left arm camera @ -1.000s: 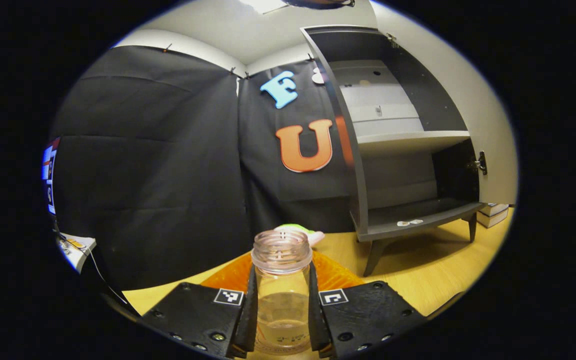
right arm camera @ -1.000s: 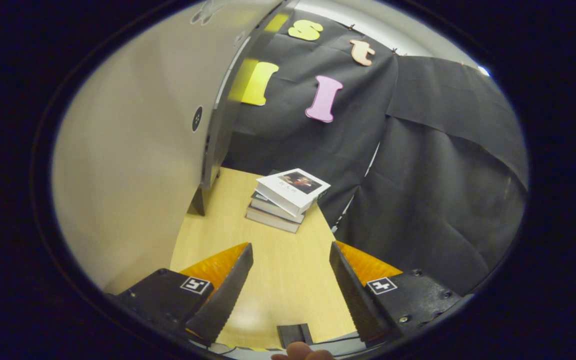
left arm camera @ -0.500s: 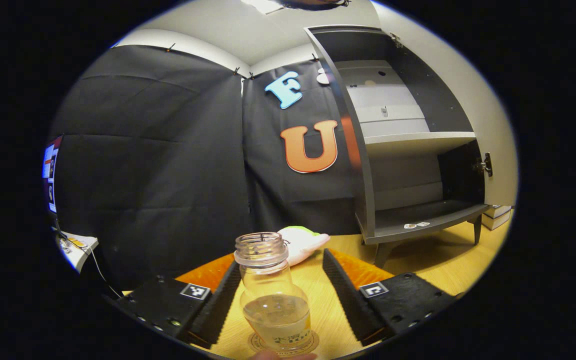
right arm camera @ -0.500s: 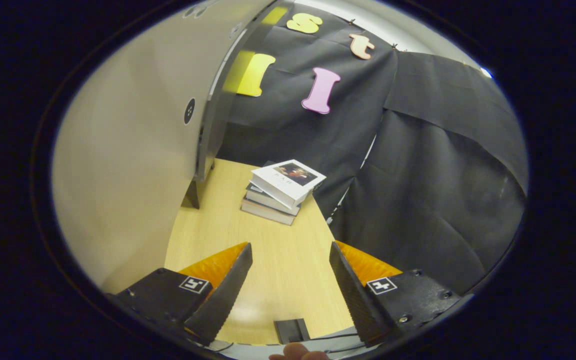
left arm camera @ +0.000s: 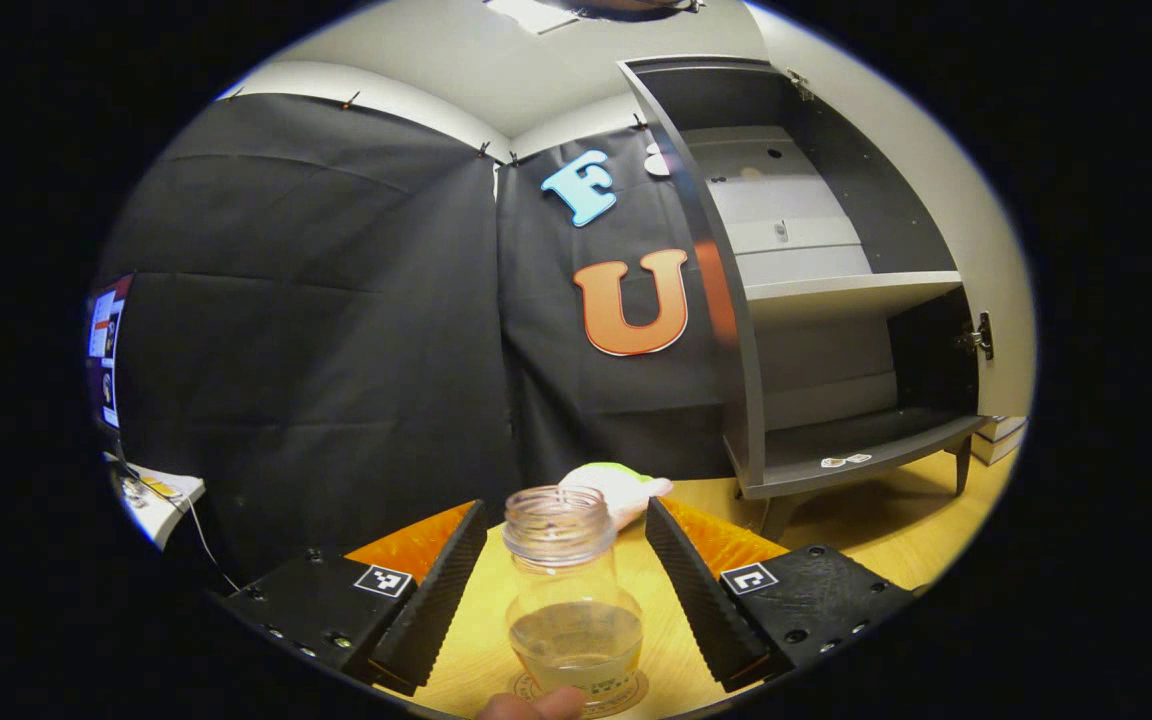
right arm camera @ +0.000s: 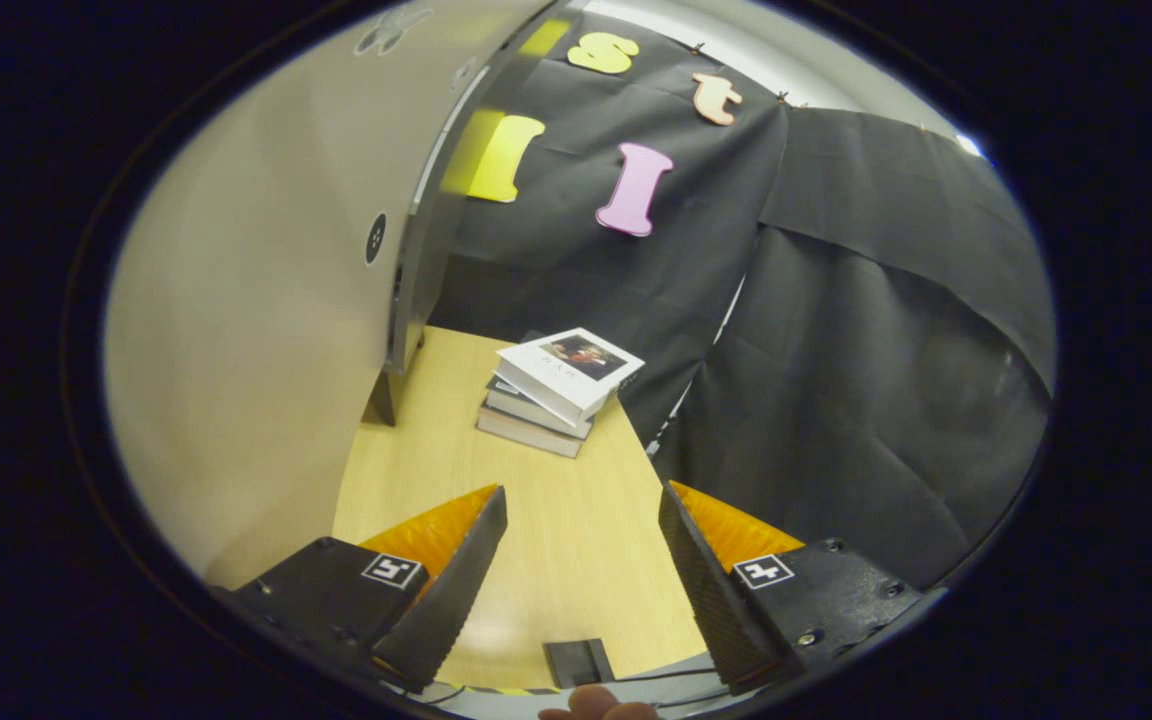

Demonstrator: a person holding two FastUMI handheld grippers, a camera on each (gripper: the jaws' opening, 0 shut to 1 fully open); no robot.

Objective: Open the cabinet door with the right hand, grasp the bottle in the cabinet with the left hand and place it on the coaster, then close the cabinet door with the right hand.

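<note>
Released bottle (left arm camera: 573,600), seemingly on coaster (left arm camera: 636,692)

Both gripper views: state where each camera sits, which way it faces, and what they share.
Left gripper view: rides the left claw, faces the clear lidless glass bottle on the round printed coaster and the open grey cabinet; open fingers, a fingertip.
Right gripper view: rides the right claw, faces the pale cabinet door and stacked books; open fingers.
Shared: the light wooden table.
</note>
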